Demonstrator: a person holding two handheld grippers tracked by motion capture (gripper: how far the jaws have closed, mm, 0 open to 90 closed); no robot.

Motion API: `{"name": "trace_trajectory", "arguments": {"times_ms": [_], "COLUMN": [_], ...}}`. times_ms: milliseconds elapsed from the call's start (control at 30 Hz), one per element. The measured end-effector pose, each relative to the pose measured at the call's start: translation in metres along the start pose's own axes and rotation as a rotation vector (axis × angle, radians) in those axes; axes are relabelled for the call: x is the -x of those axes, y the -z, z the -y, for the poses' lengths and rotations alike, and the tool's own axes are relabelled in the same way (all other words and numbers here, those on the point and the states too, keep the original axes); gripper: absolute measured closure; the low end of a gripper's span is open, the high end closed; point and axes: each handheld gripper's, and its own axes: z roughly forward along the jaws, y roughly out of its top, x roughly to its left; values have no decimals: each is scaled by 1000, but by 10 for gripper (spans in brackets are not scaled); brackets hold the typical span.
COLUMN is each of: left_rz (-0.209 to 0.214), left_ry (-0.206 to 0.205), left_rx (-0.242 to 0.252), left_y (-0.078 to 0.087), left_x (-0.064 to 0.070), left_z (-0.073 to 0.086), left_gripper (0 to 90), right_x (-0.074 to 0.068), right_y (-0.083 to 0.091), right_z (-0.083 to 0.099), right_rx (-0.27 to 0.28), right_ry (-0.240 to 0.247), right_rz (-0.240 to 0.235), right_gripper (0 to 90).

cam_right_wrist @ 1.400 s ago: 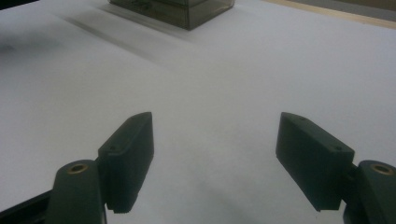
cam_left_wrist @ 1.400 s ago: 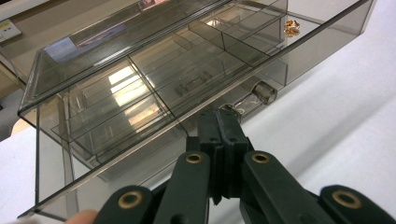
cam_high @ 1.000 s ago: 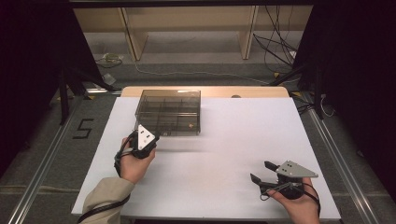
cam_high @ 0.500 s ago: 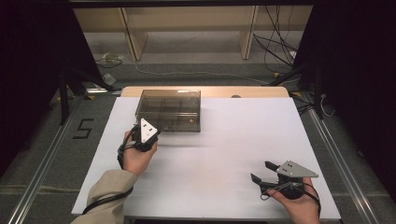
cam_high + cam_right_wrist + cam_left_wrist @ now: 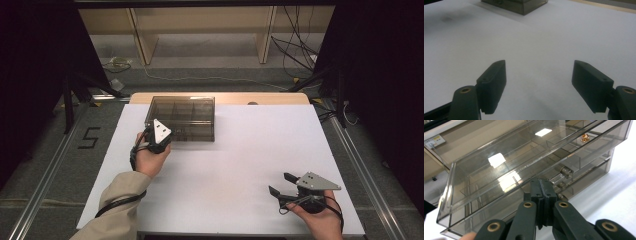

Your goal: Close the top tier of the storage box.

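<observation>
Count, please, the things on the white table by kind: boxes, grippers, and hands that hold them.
Clear smoky compartment box: 1
Grippers: 2, the left gripper with jaws together at the box's lid edge, the right gripper open over the table
Hands: 2, the left hand and the right hand
Total: 5

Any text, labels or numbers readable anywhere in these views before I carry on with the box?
"5": dark mark on the grey floor left of the table.
Yellow-edged label behind the box, in the left gripper view: too small to read.
Nothing readable on the box itself.
</observation>
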Motion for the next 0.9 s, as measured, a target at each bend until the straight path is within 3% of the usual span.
{"name": "trace_trajectory", "arguments": {"times_ms": [333,900], "left_rz": [-5,-8], "left_ry": [-6,5], "left_rx": [-3,-9], "left_y": [-7,-9], "left_x": [-3,-3], "left_z": [-10,-6], "left_gripper": [898,895], "right_x": [0,0], "right_y": [0,0], "right_z": [0,0], "right_rx": [5,5], "right_ry": [1,2], "right_rz": [-1,0], "right_gripper": [284,285]}}
